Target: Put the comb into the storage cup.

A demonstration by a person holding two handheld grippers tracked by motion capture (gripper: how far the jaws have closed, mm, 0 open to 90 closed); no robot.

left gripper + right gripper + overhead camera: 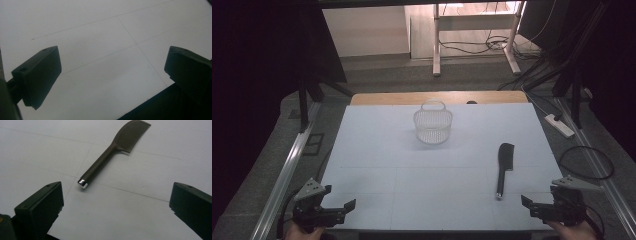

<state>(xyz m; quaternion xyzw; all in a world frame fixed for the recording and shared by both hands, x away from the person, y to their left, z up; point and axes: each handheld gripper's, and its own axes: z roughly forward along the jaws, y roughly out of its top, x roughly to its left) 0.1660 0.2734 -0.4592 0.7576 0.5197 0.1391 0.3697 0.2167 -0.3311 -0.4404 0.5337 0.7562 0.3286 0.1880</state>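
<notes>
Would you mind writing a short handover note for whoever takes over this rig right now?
Left claw: open, holding nothing, at the near left corner of the white table.
Right claw: open, holding nothing, at the near right corner, aimed toward the comb.
Black comb: lies flat on the table's right side, silver-capped handle end toward the person, teeth end away; the right claw is the closer one but does not touch it.
White wire basket: upright at the far middle, apparently empty.
Done: nothing visibly handled so far.
Left: likely grasp the comb by its handle with the right claw; the basket looks like the probable destination.
</notes>
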